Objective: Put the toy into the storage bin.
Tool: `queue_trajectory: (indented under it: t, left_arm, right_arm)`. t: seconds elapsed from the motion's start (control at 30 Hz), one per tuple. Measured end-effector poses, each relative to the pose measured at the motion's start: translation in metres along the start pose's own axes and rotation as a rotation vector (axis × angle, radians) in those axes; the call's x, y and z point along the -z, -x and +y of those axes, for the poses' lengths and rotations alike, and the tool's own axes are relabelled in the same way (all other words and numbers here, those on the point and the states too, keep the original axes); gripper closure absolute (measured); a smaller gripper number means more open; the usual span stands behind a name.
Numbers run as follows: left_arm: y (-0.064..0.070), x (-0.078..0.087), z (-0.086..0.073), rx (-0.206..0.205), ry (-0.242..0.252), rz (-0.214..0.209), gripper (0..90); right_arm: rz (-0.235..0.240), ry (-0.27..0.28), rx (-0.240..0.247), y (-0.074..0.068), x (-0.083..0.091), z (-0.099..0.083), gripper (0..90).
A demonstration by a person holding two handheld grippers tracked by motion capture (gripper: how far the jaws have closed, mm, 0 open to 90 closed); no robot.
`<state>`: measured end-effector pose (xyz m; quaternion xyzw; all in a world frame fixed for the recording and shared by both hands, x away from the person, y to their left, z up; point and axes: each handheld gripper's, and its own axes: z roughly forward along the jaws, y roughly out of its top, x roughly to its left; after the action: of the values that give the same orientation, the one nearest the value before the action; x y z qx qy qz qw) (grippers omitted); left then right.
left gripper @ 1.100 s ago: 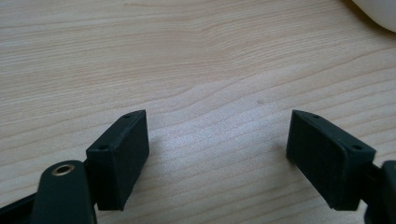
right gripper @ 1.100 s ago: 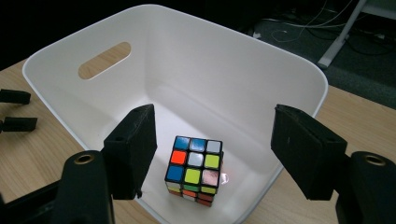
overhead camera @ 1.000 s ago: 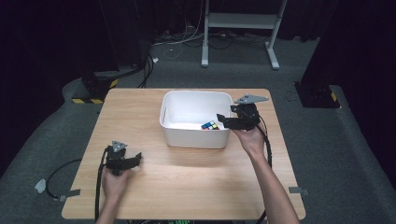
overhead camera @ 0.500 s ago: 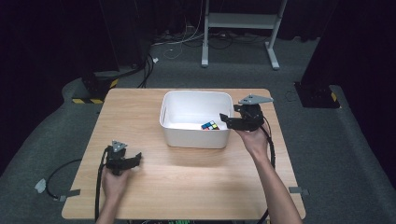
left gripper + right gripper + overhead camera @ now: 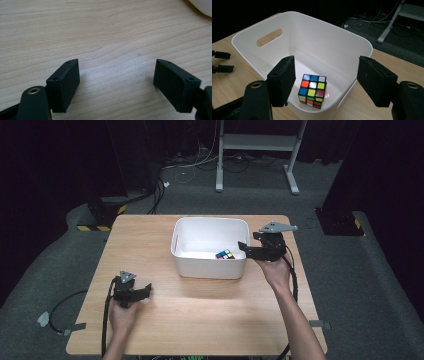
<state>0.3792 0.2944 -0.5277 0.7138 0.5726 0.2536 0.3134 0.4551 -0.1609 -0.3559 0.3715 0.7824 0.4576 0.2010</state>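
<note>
Where jaws part, cube (image 5: 312,90) unhidden

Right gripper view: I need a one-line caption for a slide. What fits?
Open right gripper poised above a white tub holding a colourful puzzle cube on a wooden table.

Cube (image 5: 225,254) lies in the tub (image 5: 186,226) (near corner) mid-table (image 5: 200,320).
</note>
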Motion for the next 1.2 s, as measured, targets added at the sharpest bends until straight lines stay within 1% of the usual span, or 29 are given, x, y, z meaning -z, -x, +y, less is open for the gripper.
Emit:
queue_trajectory:
  t: [0.67,0.87,1.2]
  left_arm:
    - [0.0,0.0,0.0,0.0,0.0,0.001,21.2]
    - [0.0,0.0,0.0,0.0,0.0,0.001,21.2]
    - [0.0,0.0,0.0,0.0,0.0,0.001,21.2]
  right_arm:
    - [-0.003,0.036,0.002,0.003,0.017,-0.001,31.2]
    - [0.002,0.045,-0.004,0.003,0.022,-0.002,31.4]
    - [-0.005,0.051,-0.02,0.006,0.027,-0.005,32.6]
